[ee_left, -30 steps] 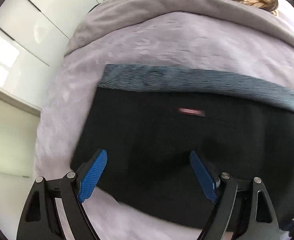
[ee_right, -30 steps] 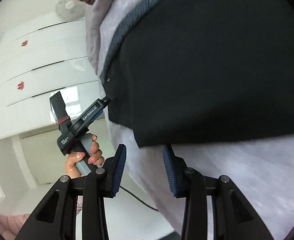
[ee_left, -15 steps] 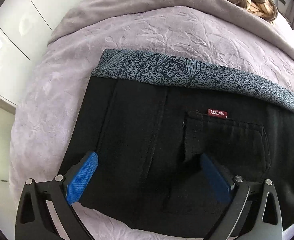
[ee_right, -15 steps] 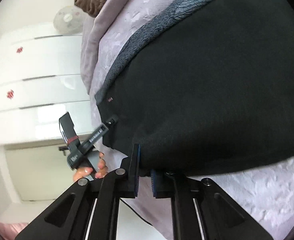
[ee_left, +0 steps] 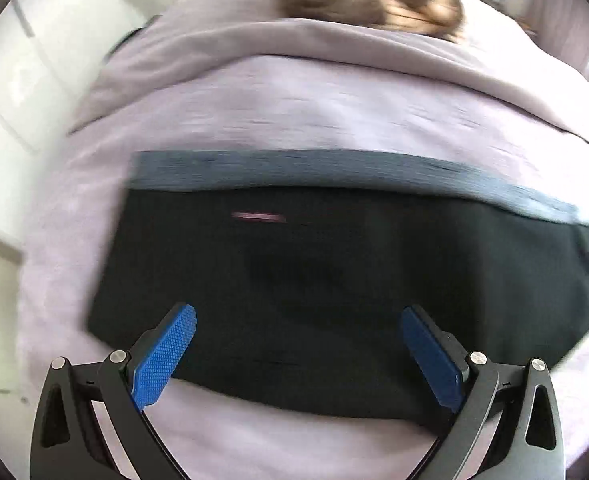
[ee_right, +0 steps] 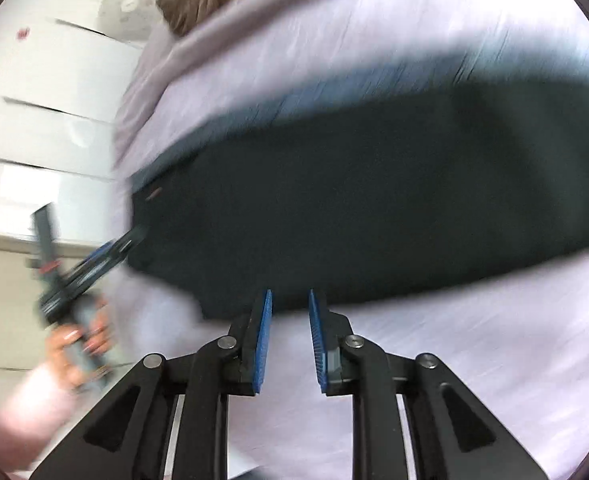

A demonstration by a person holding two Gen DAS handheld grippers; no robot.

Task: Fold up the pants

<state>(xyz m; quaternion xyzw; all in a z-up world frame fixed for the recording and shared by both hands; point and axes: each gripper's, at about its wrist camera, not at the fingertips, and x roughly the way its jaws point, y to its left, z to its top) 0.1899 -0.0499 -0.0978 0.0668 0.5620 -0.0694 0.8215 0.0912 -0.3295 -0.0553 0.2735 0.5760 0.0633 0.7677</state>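
Pants (ee_left: 334, 280) lie folded flat on lilac bed (ee_left: 294, 104), fold step looks done. Our left claw (ee_left: 298, 344) gapes wide above near edge, empty. Our right claw (ee_right: 290, 332) narrow, jaws just reopened a little, nothing between. Next we judge: check edges square, smooth or withdraw.

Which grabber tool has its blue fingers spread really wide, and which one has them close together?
The left tool is spread wide above the black pants. The right tool has only a narrow gap, with nothing held between its fingers.
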